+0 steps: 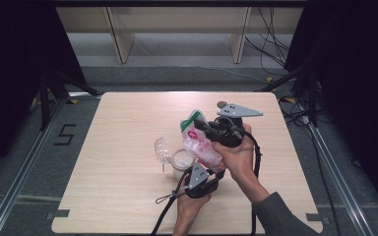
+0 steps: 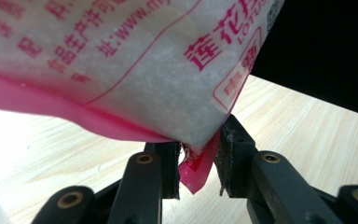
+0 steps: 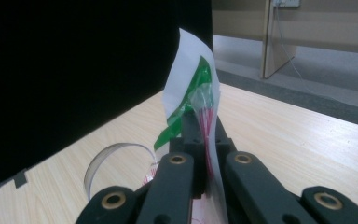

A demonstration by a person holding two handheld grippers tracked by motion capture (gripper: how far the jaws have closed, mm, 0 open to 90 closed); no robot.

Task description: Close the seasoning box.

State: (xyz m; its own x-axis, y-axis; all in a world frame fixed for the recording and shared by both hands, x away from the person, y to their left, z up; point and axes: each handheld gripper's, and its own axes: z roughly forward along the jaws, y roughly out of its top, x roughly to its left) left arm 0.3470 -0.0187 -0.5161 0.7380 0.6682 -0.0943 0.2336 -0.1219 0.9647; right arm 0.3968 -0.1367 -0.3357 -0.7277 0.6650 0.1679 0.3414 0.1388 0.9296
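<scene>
High view: the pink-printed clear plastic bag of white granules (image 1: pixel 203 142) is held above the light wooden table (image 1: pixel 128 196), just beside the clear glass cup (image 1: pixel 165 150). Tilt slowly over that cup.

Left gripper view: left gripper (image 2: pixel 198 161) jaws part-spread – the bag's pink corner lies between them; contact is unclear.

Right gripper view: right gripper (image 3: pixel 208 133) jaws are pressed together, pinching the bag's top – the bag's mouth is hidden.

Bags I hold: one pink-and-white printed bag (image 1: pixel 200 142)
Grippers in my hands: two, my left gripper (image 1: pixel 200 183) and my right gripper (image 1: pixel 207 129)
Clear cups: one clear plastic cup (image 1: pixel 167 151) lying on its side
Tables: one wooden table (image 1: pixel 128 123)
</scene>
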